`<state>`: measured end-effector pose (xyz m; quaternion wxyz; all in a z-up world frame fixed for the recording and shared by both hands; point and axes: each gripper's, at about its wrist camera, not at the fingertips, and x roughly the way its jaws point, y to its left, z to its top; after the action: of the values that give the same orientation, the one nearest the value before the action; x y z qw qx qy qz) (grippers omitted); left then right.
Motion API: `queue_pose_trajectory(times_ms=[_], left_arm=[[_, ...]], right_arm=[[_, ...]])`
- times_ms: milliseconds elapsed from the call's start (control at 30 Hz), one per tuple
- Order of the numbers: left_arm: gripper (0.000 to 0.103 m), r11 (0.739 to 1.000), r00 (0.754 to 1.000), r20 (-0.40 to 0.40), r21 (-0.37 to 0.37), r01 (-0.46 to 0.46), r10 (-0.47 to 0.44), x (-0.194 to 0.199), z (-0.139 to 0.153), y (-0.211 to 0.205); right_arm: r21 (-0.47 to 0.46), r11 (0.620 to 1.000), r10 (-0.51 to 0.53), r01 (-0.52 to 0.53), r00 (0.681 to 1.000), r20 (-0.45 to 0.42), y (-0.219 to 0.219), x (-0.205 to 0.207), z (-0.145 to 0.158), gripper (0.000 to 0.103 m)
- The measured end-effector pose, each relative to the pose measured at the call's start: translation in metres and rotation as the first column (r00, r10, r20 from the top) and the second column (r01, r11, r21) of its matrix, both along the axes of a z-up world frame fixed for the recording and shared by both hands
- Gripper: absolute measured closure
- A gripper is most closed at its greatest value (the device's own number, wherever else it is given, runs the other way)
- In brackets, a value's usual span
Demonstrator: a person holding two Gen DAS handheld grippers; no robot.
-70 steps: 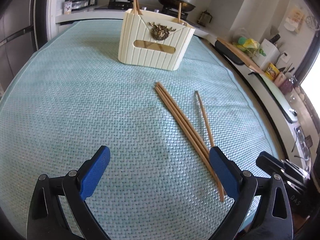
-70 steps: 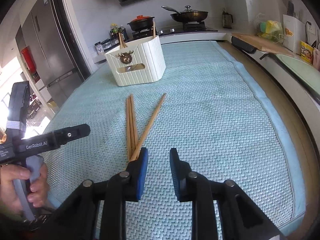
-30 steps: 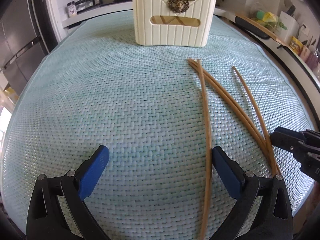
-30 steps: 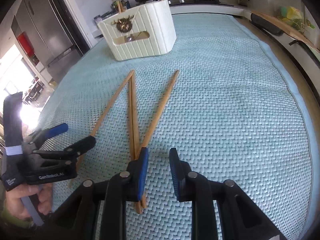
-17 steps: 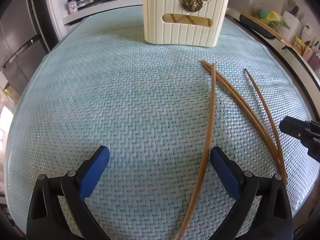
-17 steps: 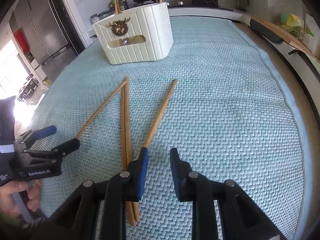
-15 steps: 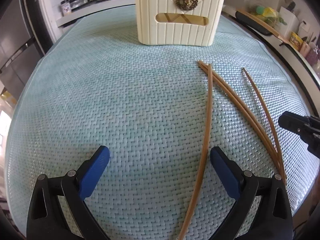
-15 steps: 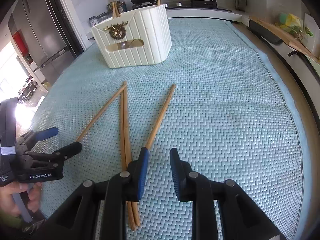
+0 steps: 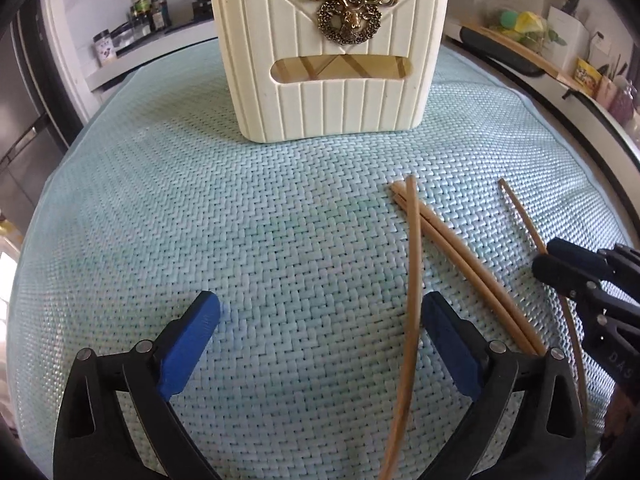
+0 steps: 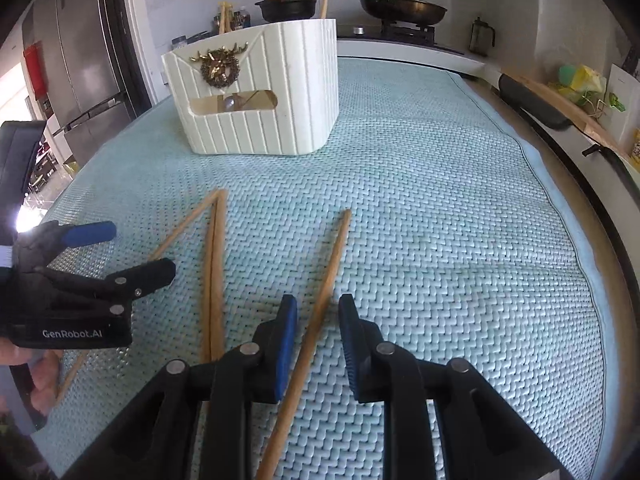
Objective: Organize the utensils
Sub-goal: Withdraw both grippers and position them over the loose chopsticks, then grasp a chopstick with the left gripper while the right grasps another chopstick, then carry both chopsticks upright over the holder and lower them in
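Four chopsticks lie loose on the blue woven mat [image 10: 440, 208] that covers the worktop, and the white holder [image 10: 260, 88] stands upright behind them, well apart, with some sticks already standing in it.

The right tongs [image 10: 318, 344] are narrow but not closed. A single chopstick [image 10: 324, 292] lies alone on the mat and passes between the two blue pads. I cannot tell if the pads touch it already.

The left tongs [image 9: 318, 344] are wide and hold nothing. One chopstick [image 9: 412, 280] runs just inside the right pad, with its far tip crossing over the pair [image 9: 472, 268] that lies beside it.

The step in hand seems to be the pickup of the single stick by the right tongs. To do it well, I think the pads should come low to the mat and close square across the stick, not at an angle, because a thin round stick rolls out easily. A grip nearer to the middle would keep it from swinging down when it is lifted. The mat is soft and woven, so a pad can catch in it if pressed too hard.

The left tongs should take only the crossed stick and leave the pair in place.
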<state>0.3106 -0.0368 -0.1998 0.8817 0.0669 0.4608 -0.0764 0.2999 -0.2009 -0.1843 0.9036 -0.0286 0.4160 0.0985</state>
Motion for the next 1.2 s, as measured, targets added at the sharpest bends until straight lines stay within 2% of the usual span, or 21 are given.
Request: queue_pose_trajectory(times_ms=[133,300,400,467,500,533,567,600,633,667,700,800,933,1200], left_arm=[[0.001,1.000,0.999,-0.021,-0.009,0.024,-0.024,0.009,0.000,-0.001],[0.002,0.999,0.998,-0.054,-0.005,0.043,-0.043,0.027,0.003,0.001],[0.011,0.999,0.997,-0.056,-0.016,0.052,-0.053,0.038,0.006,0.005],[0.031,0.998,0.997,-0.056,-0.025,0.053,-0.054,0.044,0.010,0.005],[0.037,0.998,0.997,-0.053,-0.030,0.053,-0.055,0.046,0.012,0.005],[0.050,0.997,0.997,-0.053,-0.040,0.059,-0.061,0.048,0.013,0.005],[0.059,0.997,0.997,-0.048,-0.045,0.065,-0.067,0.048,0.014,0.004],[0.063,0.996,0.996,-0.043,-0.048,0.072,-0.074,0.048,0.014,0.003],[0.072,0.996,0.996,-0.038,-0.050,0.079,-0.081,0.048,0.015,0.002],[0.090,0.994,0.995,-0.036,-0.060,0.089,-0.091,0.048,0.015,0.002],[0.097,0.993,0.994,-0.034,-0.070,0.097,-0.099,0.047,0.016,0.002],[0.099,0.991,0.994,-0.034,-0.094,0.098,-0.101,0.044,0.015,0.002],[0.100,0.984,0.996,-0.012,-0.155,0.085,-0.088,0.031,0.027,0.012],[0.100,0.961,0.989,0.131,-0.258,0.100,-0.068,0.000,0.094,0.038]], right_arm=[[-0.020,1.000,0.012,-0.012,1.000,-0.011,0.002,0.017,0.001,0.082],[0.002,1.000,0.016,-0.016,0.999,-0.031,-0.003,0.045,0.002,0.082],[-0.005,1.000,0.019,-0.019,0.999,-0.038,-0.002,0.059,0.000,0.082],[-0.029,0.999,0.021,-0.022,0.999,-0.034,0.001,0.066,-0.001,0.082],[-0.039,0.999,0.023,-0.024,0.999,-0.030,0.004,0.069,-0.001,0.082],[-0.044,0.999,0.023,-0.024,0.999,-0.026,0.005,0.072,-0.001,0.082],[-0.046,0.999,0.022,-0.023,0.999,-0.023,0.005,0.074,-0.001,0.083],[-0.044,0.999,0.021,-0.022,1.000,-0.021,0.005,0.077,-0.002,0.086],[-0.040,0.999,0.018,-0.018,1.000,-0.019,0.004,0.079,-0.002,0.086],[-0.034,0.999,0.014,-0.014,1.000,-0.019,0.005,0.077,-0.002,0.089],[-0.034,0.999,0.007,-0.007,1.000,-0.018,0.004,0.080,-0.002,0.094],[-0.009,1.000,0.002,-0.002,1.000,-0.021,-0.001,0.087,-0.002,0.097],[0.080,0.997,0.001,0.002,0.999,-0.036,-0.020,0.098,0.002,0.098],[0.201,0.979,0.025,-0.043,0.996,0.089,-0.042,0.077,0.061,0.098]])
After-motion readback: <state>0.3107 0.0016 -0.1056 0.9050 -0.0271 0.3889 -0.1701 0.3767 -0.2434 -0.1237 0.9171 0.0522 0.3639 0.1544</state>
